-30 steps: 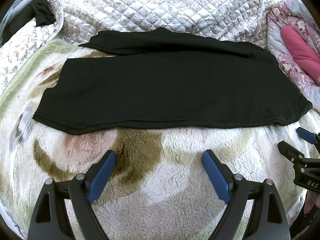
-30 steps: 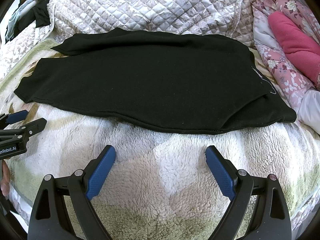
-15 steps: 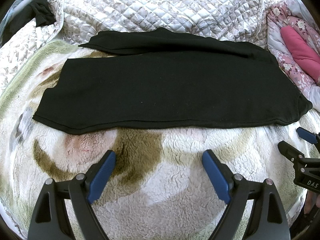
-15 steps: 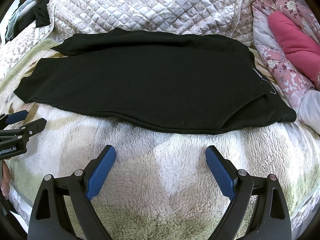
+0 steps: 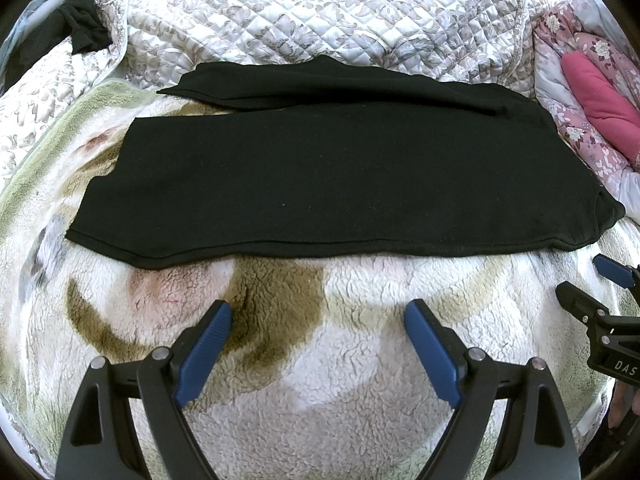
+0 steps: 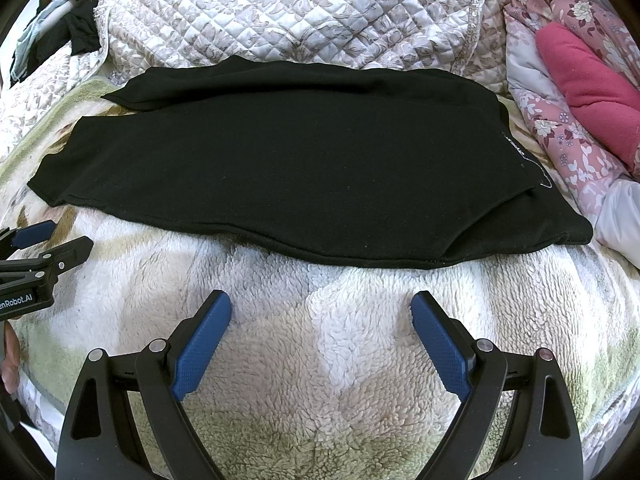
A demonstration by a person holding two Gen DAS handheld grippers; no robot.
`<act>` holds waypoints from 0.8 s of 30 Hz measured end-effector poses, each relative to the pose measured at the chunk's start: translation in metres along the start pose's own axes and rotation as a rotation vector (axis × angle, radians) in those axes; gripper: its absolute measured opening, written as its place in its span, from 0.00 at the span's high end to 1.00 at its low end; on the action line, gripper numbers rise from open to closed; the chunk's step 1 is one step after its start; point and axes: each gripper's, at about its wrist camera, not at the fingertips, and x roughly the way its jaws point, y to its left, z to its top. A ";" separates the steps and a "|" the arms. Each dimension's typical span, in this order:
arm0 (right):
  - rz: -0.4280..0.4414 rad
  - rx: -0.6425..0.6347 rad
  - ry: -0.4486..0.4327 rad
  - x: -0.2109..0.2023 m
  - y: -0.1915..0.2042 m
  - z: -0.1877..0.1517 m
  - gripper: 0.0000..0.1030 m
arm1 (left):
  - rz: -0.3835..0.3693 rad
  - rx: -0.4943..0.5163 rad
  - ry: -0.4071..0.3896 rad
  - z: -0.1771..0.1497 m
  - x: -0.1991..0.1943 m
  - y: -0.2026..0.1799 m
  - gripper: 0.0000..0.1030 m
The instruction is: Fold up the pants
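Black pants (image 5: 340,176) lie flat across a fleecy blanket (image 5: 320,360), folded lengthwise, one leg on the other, with the far leg's edge peeking out behind. In the right wrist view the pants (image 6: 288,168) show their waist end at the right with a small white mark. My left gripper (image 5: 318,316) hovers open over the blanket just short of the pants' near edge, nothing between its blue pads. My right gripper (image 6: 322,306) is open too, likewise short of the near edge. Each gripper shows at the side of the other's view: right gripper (image 5: 588,284), left gripper (image 6: 52,236).
A quilted floral bedspread (image 5: 320,12) rises behind the pants. A pink pillow (image 6: 588,76) on flowered bedding lies at the right. Dark clothes (image 5: 80,32) hang at the far left. A hand (image 6: 8,360) shows at the left edge.
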 end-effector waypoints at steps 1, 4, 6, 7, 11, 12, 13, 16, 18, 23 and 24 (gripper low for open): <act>0.000 0.000 0.000 0.000 0.000 0.000 0.11 | 0.000 0.000 0.000 0.000 0.000 0.000 0.13; 0.000 0.000 0.000 0.000 0.000 0.000 0.11 | 0.000 0.000 -0.001 0.000 0.000 0.000 0.13; 0.000 0.000 0.000 0.000 0.000 0.000 0.11 | 0.000 -0.001 0.000 0.000 0.000 0.000 0.13; 0.001 0.000 0.001 0.000 0.000 0.000 0.11 | 0.000 0.000 0.000 0.000 0.000 0.000 0.13; 0.001 0.000 0.002 0.001 0.000 0.000 0.11 | 0.000 0.000 -0.001 0.000 0.000 0.000 0.13; 0.000 -0.001 0.001 0.001 0.000 0.000 0.11 | 0.000 0.000 -0.001 0.000 0.000 0.000 0.13; 0.000 0.000 0.001 0.001 0.000 0.000 0.11 | 0.000 0.000 -0.002 0.000 0.000 0.000 0.13; 0.001 0.002 0.001 0.001 0.000 0.000 0.11 | 0.001 0.001 -0.010 0.000 -0.001 0.001 0.12; 0.006 0.002 0.001 0.001 0.000 0.000 0.11 | 0.004 0.005 -0.013 0.000 -0.002 0.001 0.12; 0.045 0.051 -0.024 -0.003 -0.014 -0.003 0.11 | -0.039 -0.009 0.000 0.002 -0.004 0.006 0.13; 0.051 0.079 -0.036 -0.006 -0.020 -0.003 0.11 | -0.059 -0.023 0.003 0.004 -0.005 0.010 0.13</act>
